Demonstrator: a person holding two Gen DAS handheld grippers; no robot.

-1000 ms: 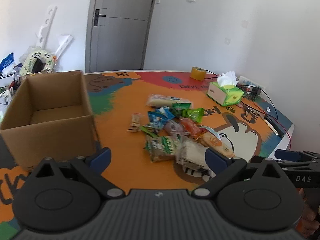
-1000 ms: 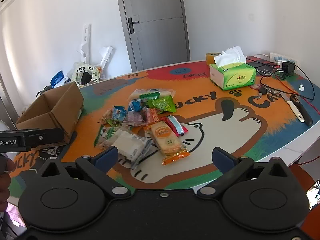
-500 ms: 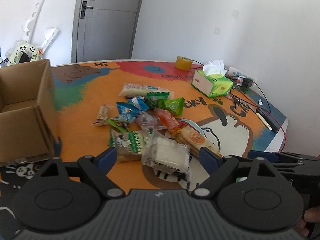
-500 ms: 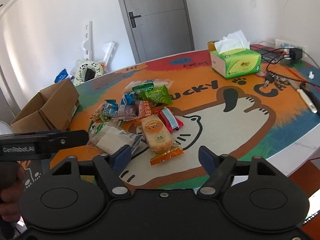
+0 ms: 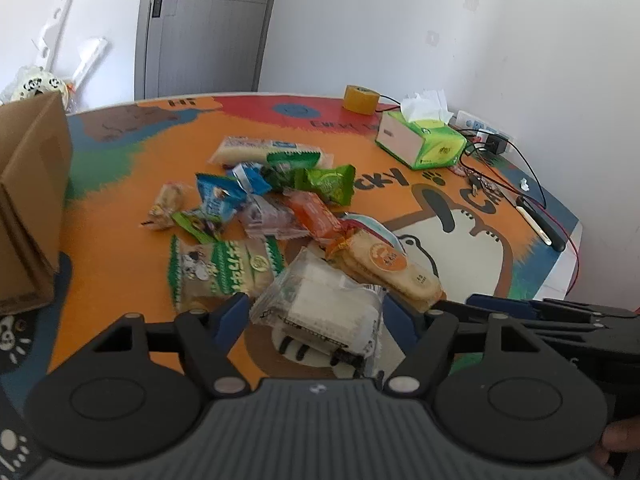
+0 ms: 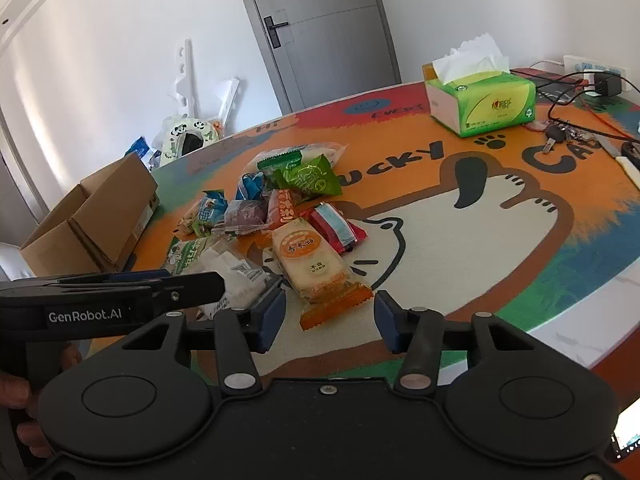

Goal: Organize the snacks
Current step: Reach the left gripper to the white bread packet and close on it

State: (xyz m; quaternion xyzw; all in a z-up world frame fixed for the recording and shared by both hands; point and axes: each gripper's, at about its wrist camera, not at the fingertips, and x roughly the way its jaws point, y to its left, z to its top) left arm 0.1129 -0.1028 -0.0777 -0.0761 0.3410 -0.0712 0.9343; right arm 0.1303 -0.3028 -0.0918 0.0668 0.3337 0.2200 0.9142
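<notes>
A pile of snack packets (image 5: 280,208) lies on the colourful cat-print table mat (image 5: 120,220). My left gripper (image 5: 316,316) is open, its fingers on either side of a clear packet of white wafers (image 5: 324,312). My right gripper (image 6: 328,318) is open around the near end of an orange-labelled cracker packet (image 6: 312,264), which also shows in the left wrist view (image 5: 384,268). An open cardboard box (image 5: 28,200) stands at the left, also in the right wrist view (image 6: 92,220).
A green tissue box (image 6: 480,100), a tape roll (image 5: 360,98), keys (image 6: 560,136), cables and a charger (image 6: 604,84) sit at the table's far right. A door (image 6: 320,28) and clutter stand behind.
Both grippers moved forward and down to the pile. The left fingers now straddle the white wafer packet, the right fingers the orange cracker packet. Both jaws have narrowed.
</notes>
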